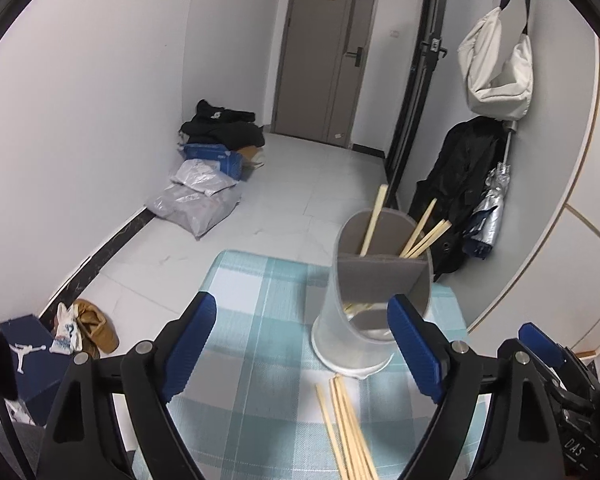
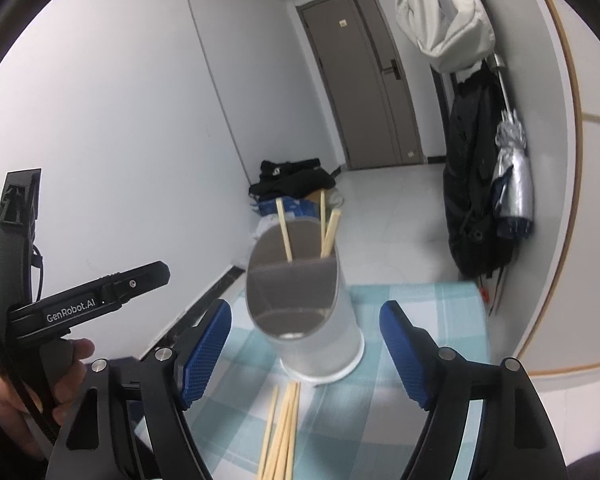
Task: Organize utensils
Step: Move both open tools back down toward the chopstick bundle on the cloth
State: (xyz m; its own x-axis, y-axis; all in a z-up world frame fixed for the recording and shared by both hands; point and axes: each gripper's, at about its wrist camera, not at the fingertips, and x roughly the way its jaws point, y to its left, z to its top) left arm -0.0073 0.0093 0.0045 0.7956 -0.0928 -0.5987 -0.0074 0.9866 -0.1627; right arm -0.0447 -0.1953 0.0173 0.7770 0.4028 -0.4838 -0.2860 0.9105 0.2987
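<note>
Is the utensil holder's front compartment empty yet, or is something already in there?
Not empty. The holder stands upright; pale utensil ends lie at its front compartment's bottom in the left wrist view. What they are, cannot tell.

One divided holder (image 1: 364, 312), four chopsticks (image 1: 422, 232) inside, several loose chopsticks (image 1: 348, 428).
</note>
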